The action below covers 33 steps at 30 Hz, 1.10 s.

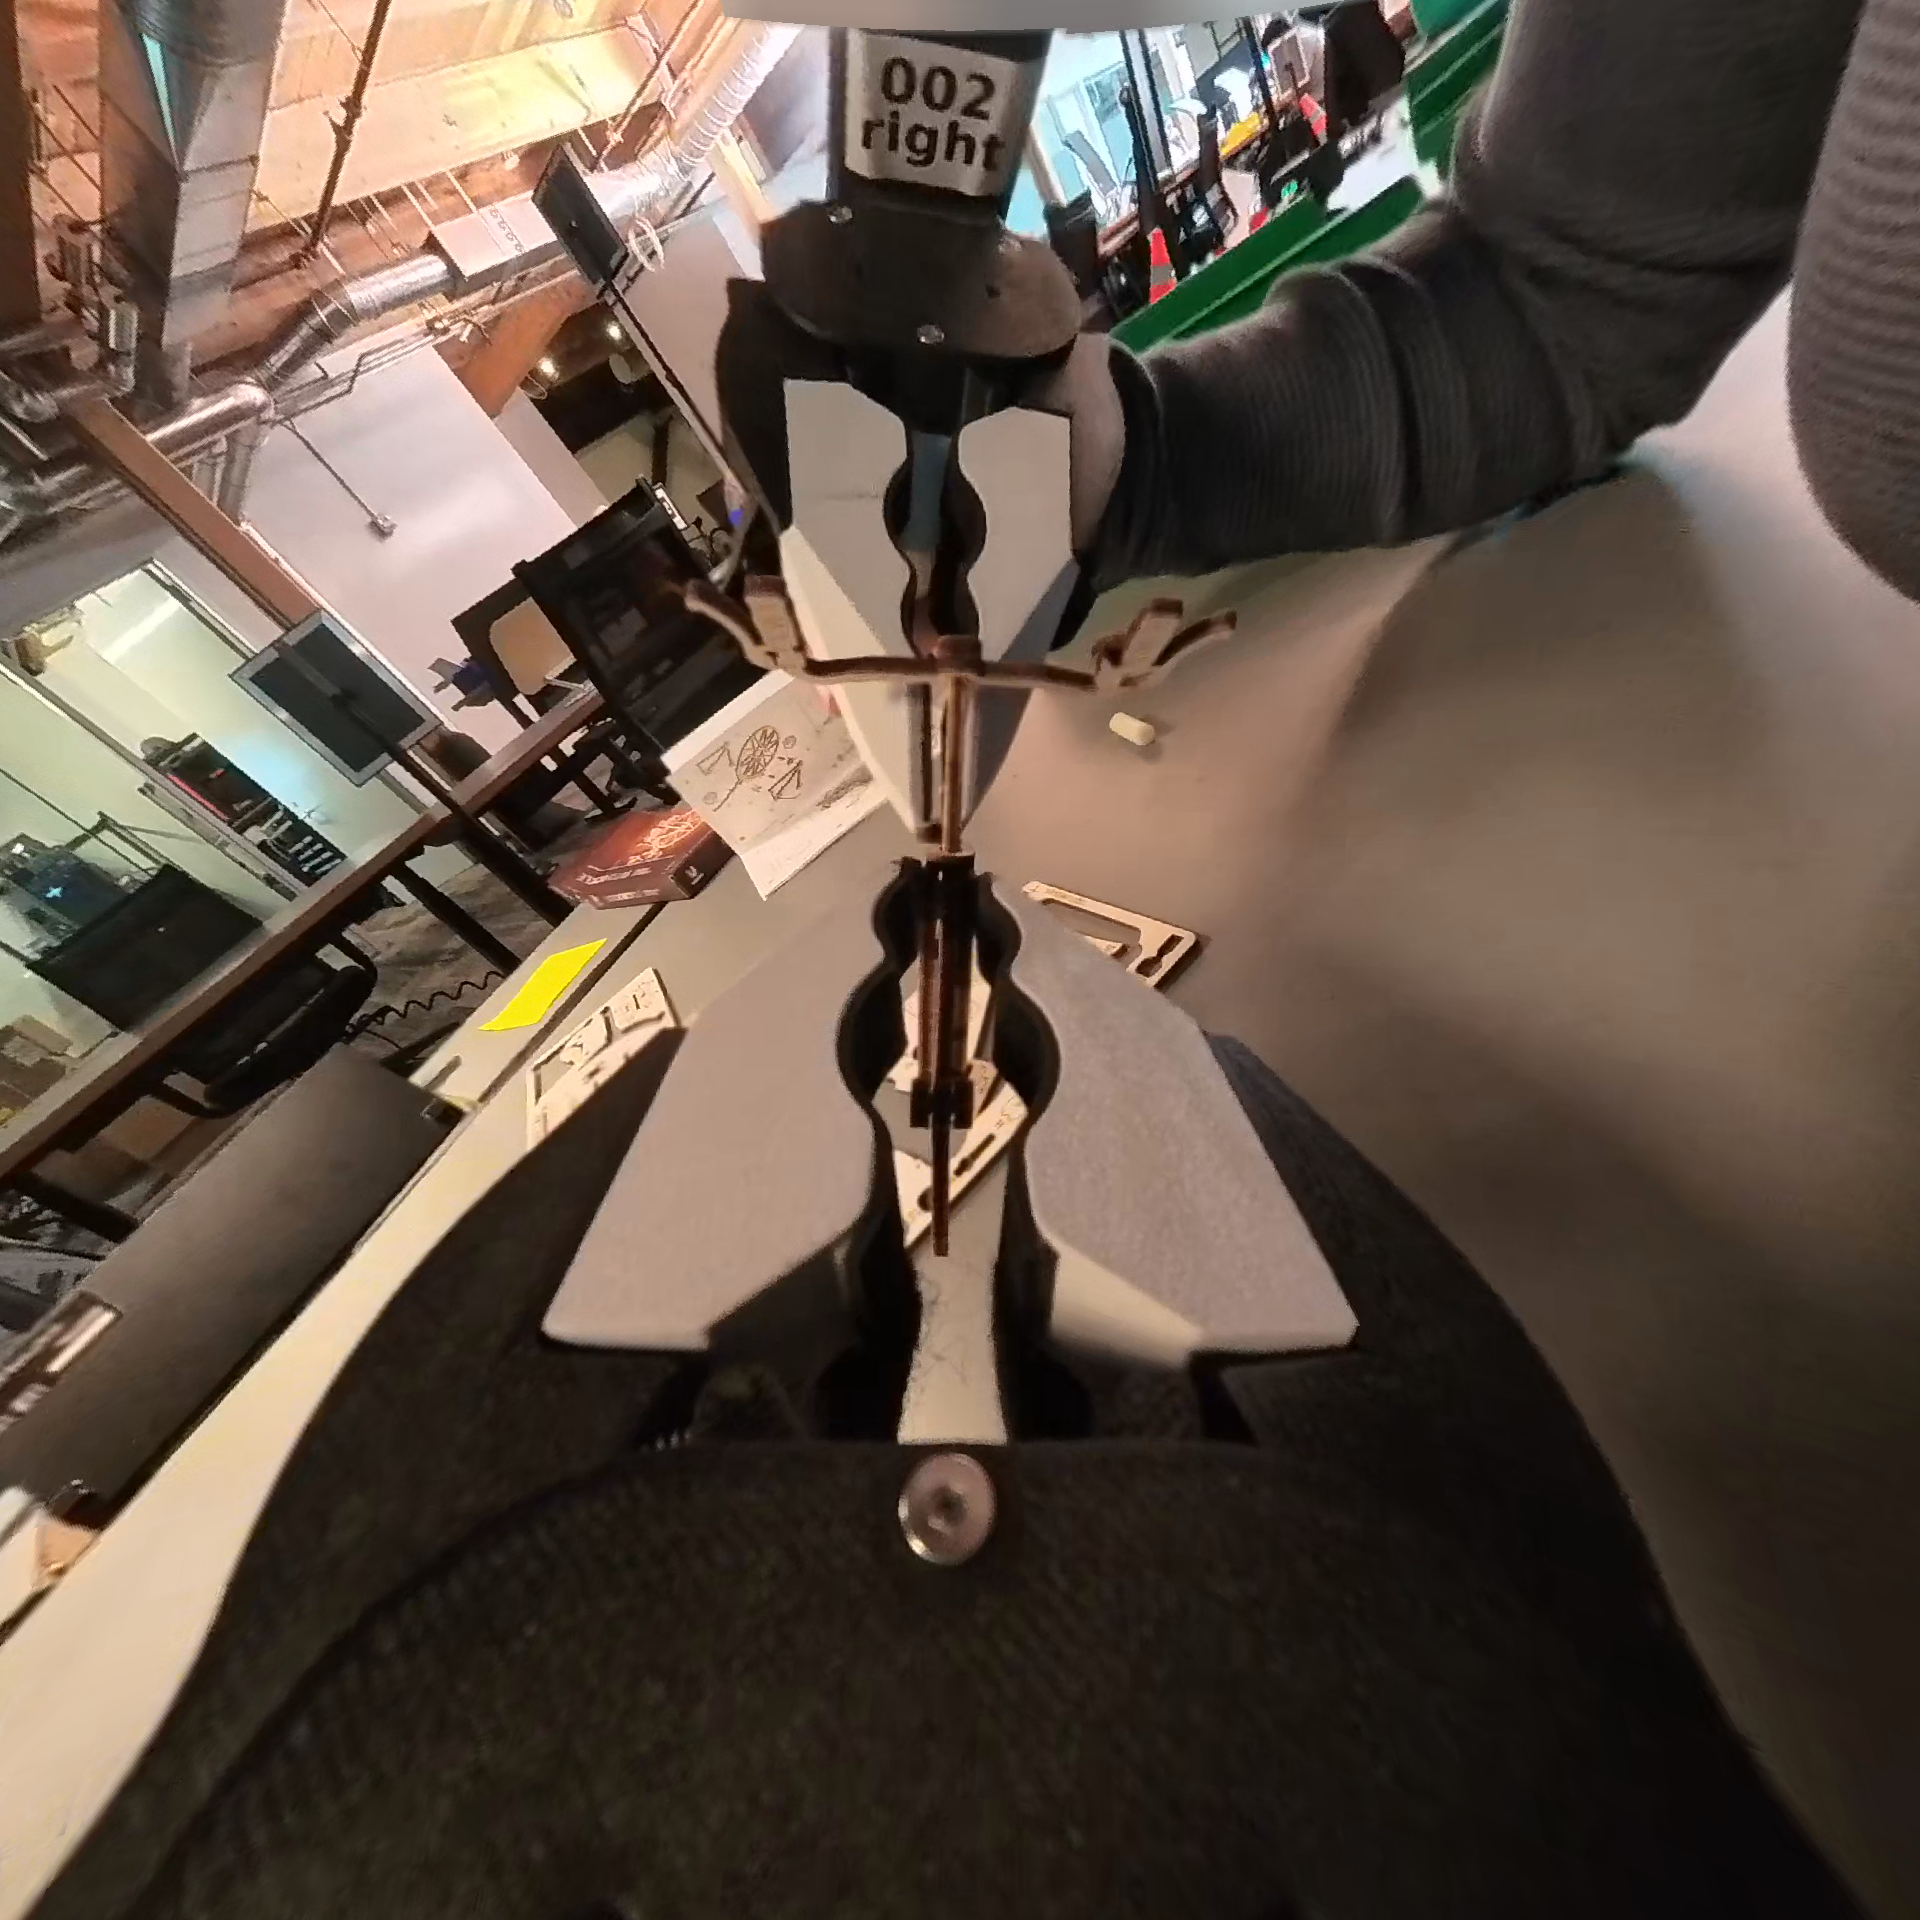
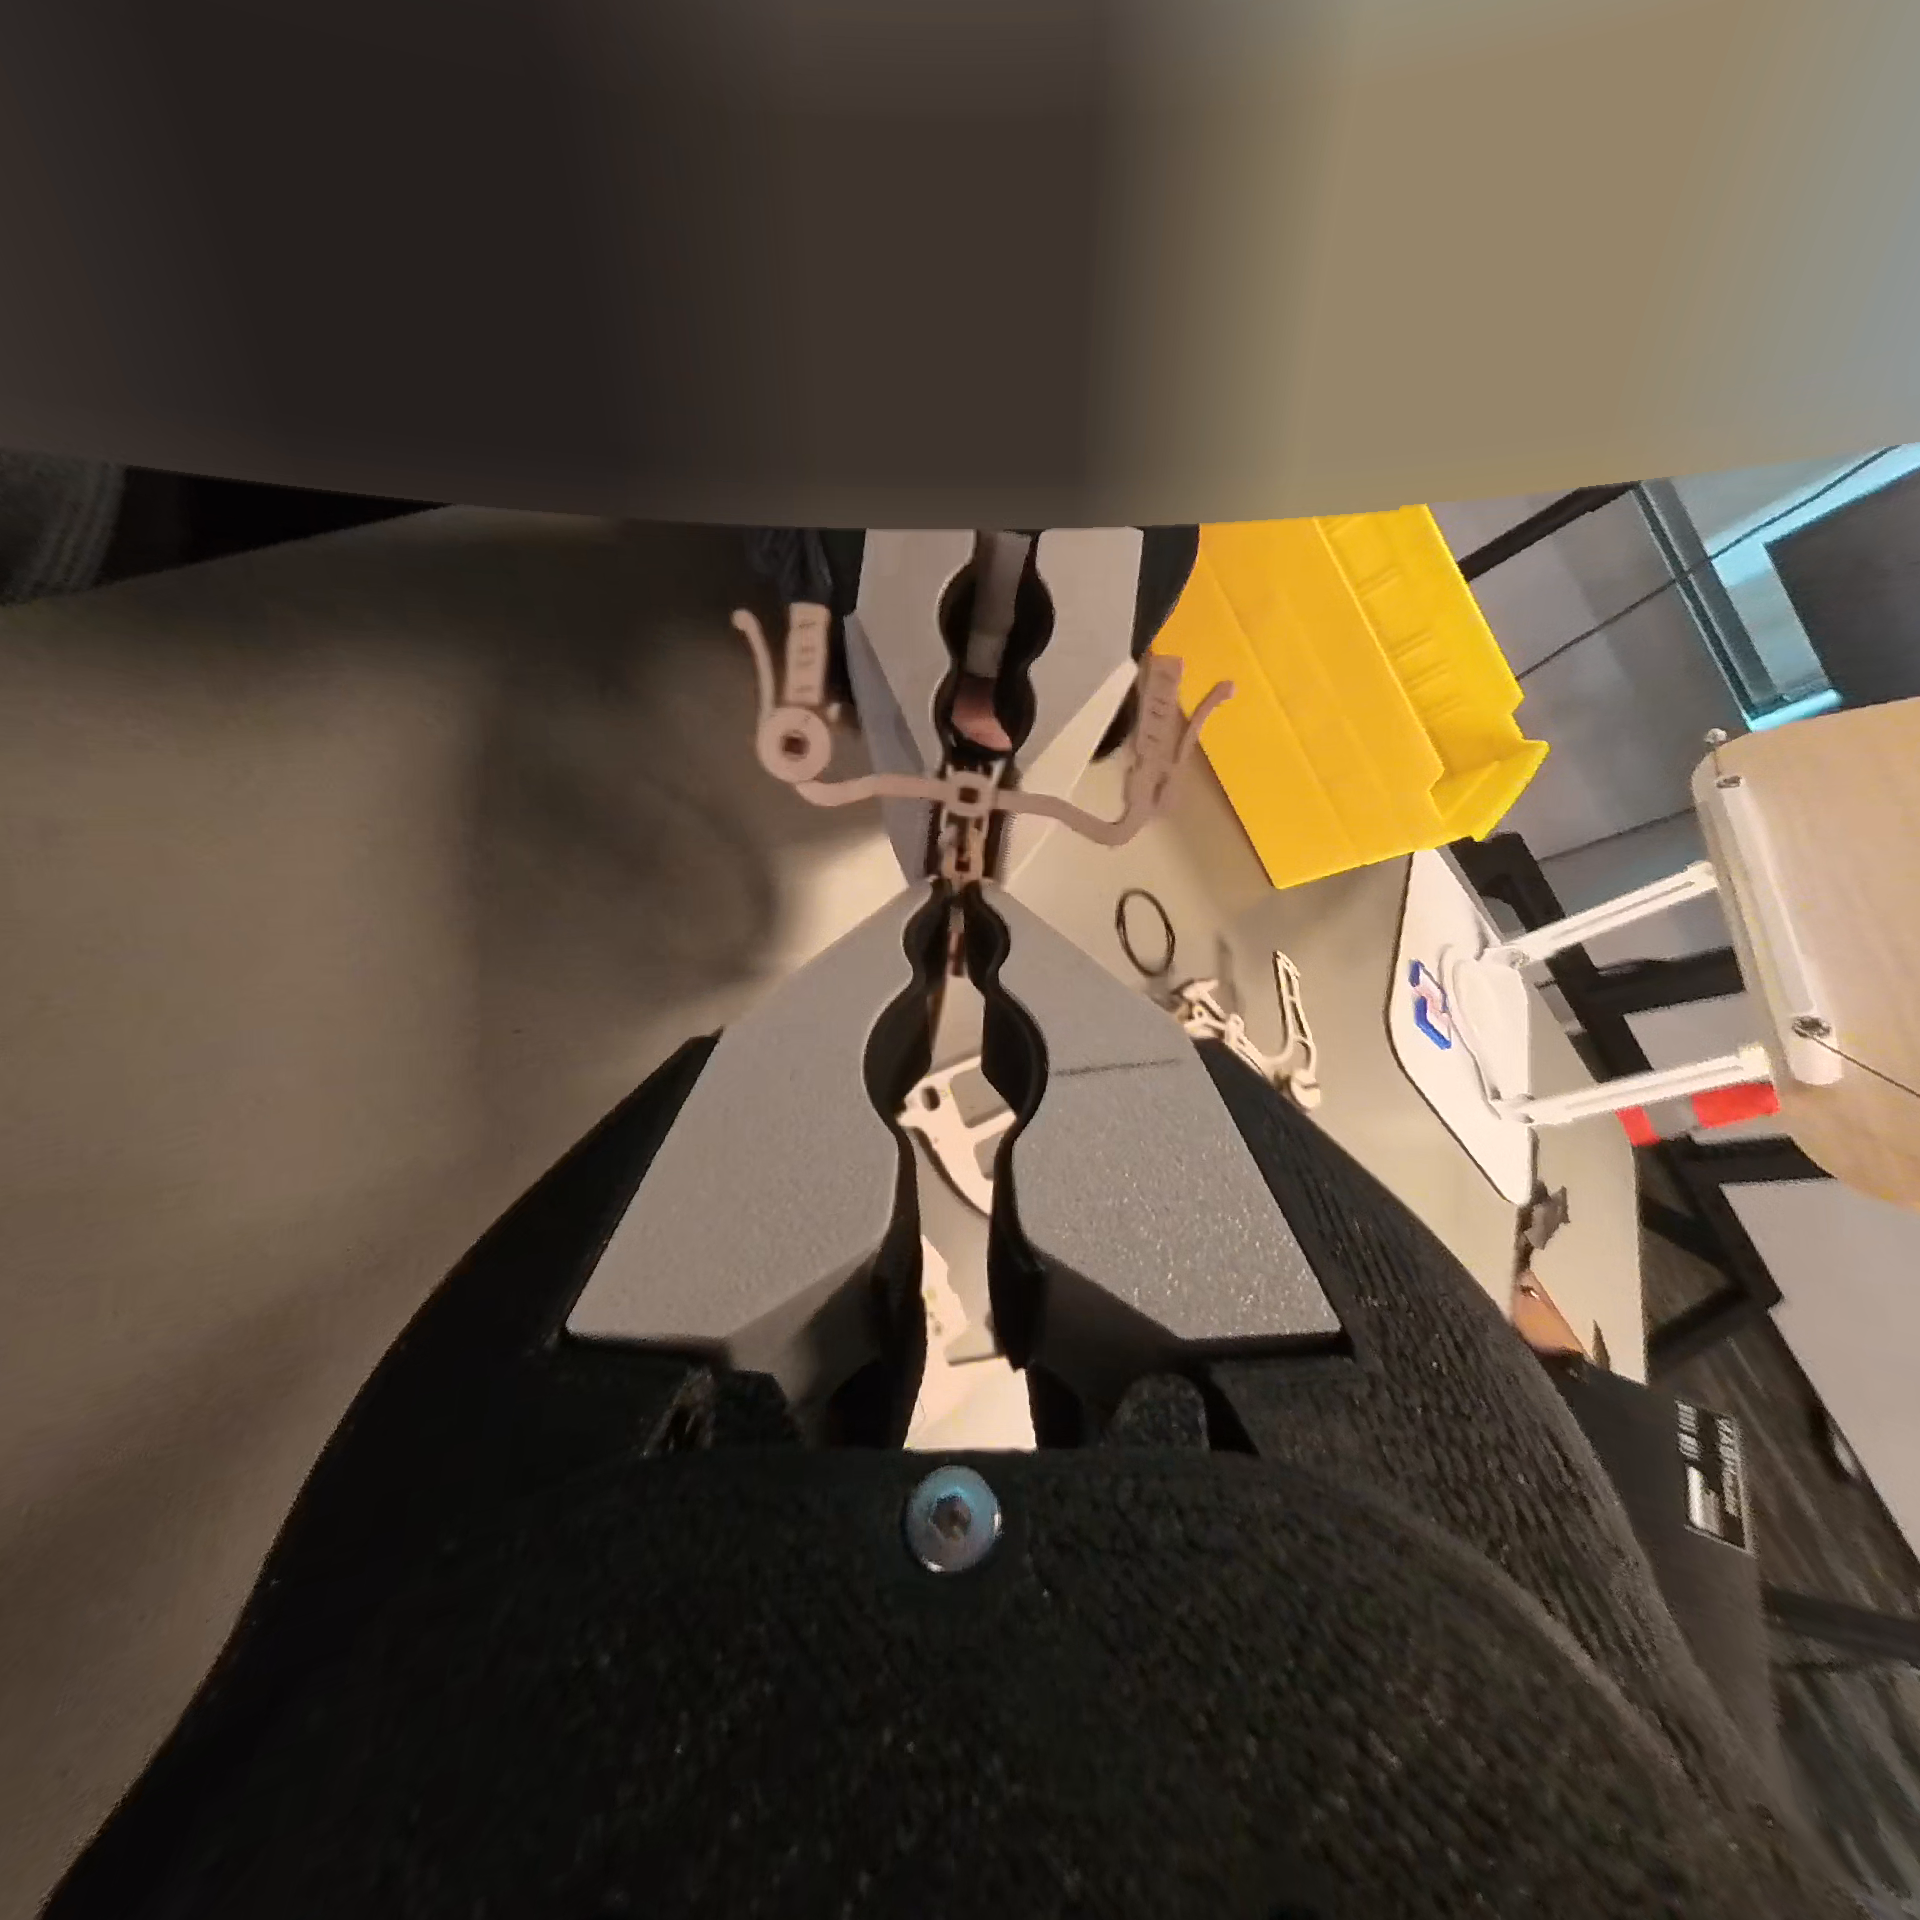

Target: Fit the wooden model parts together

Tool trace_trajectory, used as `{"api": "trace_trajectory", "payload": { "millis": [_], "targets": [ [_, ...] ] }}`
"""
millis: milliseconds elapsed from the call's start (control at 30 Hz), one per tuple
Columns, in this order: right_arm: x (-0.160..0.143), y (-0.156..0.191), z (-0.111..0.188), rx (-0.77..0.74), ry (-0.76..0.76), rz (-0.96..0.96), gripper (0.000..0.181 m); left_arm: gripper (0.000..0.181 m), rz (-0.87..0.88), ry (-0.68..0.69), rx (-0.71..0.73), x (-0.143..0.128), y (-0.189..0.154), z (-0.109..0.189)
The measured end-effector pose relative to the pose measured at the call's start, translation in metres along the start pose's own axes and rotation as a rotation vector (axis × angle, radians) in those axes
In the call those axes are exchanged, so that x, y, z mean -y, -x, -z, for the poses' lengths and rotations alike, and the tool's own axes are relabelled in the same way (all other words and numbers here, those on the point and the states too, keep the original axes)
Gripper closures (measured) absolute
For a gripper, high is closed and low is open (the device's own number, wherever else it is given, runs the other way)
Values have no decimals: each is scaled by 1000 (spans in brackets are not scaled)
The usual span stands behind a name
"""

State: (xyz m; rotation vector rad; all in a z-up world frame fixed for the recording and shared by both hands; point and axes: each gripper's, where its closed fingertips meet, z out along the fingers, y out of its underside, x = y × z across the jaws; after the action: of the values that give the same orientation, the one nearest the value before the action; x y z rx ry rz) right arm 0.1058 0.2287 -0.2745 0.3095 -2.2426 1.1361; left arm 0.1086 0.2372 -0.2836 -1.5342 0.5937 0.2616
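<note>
Wooden model point(image 1: 951, 675) hangs between both grippers above the table point(image 1: 1455, 935) — left gripper point(image 1: 940, 868) and right gripper point(image 2: 951, 894) each clamped on its spine. Crossbar already fitted; loose parts point(image 2: 1247, 1023) beneath it remain unattached.

Matt grey tongs fingers point(image 1: 1143, 1122), thin laser-cut wooden model point(image 1: 951, 665), glossy yellow plastic bin point(image 2: 1351, 686).

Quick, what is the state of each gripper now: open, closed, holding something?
Left gripper: closed on the wooden model, at one end of its stem.
Right gripper: closed on the same wooden model, at the other end, near the crossbar.
</note>
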Motion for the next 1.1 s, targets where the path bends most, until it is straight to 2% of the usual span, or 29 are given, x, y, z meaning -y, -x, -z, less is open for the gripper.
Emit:
{"api": "trace_trajectory", "payload": {
  "millis": [400, 600, 833, 1100],
  "targets": [
    [-6, 0, -2, 9, 26, -40, 181, 173, 98, 32, -18, -6, 1, -2],
    [-13, -3, -5, 20, 88, -158, 181, 172, 120, 96, 18, -16, 7, -2],
    [-12, -5, -5, -8, 97, -74, 181, 172, 133, 85, 12, -14, 7, -2],
    [-15, -3, -5, 37, 100, -204, 181, 172, 139, 103, 8, -16, 5, -3]
  ]
}}
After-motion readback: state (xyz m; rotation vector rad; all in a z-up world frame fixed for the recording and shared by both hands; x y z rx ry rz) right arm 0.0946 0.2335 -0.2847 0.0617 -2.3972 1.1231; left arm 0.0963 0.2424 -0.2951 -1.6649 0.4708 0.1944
